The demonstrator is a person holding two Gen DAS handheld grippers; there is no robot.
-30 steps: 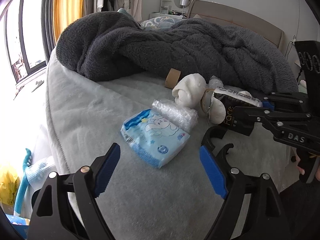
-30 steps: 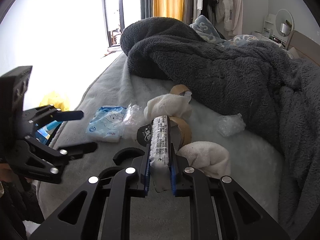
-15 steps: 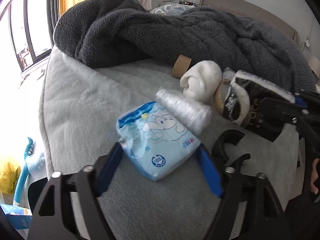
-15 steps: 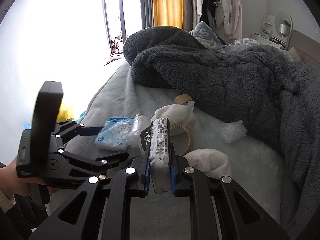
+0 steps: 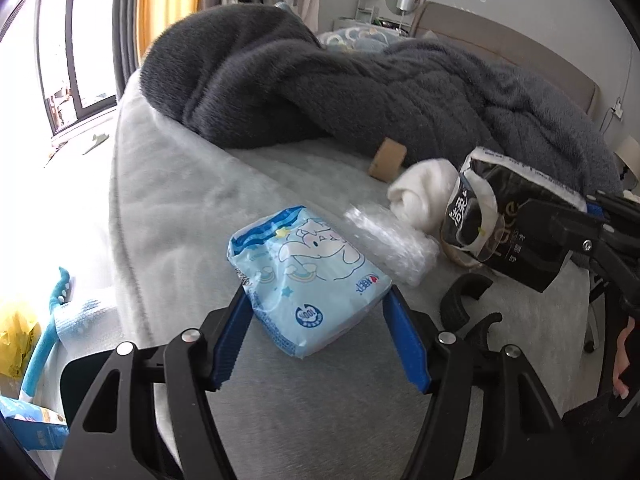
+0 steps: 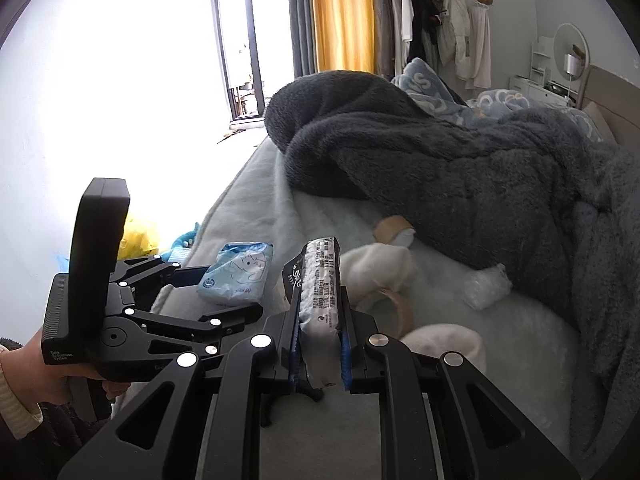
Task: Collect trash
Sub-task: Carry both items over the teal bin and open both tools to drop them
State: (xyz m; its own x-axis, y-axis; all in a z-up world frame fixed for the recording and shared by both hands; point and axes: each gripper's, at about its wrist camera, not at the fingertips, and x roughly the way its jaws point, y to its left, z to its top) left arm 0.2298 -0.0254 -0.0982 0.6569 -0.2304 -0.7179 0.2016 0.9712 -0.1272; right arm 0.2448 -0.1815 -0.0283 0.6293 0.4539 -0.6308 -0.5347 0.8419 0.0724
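A light-blue tissue pack (image 5: 308, 280) (image 6: 236, 272) lies on the grey bed sheet (image 5: 180, 208). My left gripper (image 5: 318, 340) (image 6: 236, 288) straddles it. Its jaws are closing, and the blue pads (image 5: 234, 336) have just reached the pack's two sides. My right gripper (image 6: 319, 344) (image 5: 560, 232) is shut on a black and white tissue pack (image 6: 320, 292) (image 5: 496, 220), held above the bed to the right. Clear crumpled plastic (image 5: 388, 240) lies beside the blue pack.
A dark grey blanket (image 5: 360, 92) is heaped across the far bed. Near it lie a rolled white cloth (image 5: 424, 192), tape rolls (image 5: 388, 158) (image 6: 400, 308), a plastic wad (image 6: 486, 286) and a black curved piece (image 5: 464, 296). A yellow bag (image 6: 138, 236) sits on the floor at left.
My left gripper has come forward over the blue pack and its jaws have narrowed around it. My right gripper has risen a little with the black pack.
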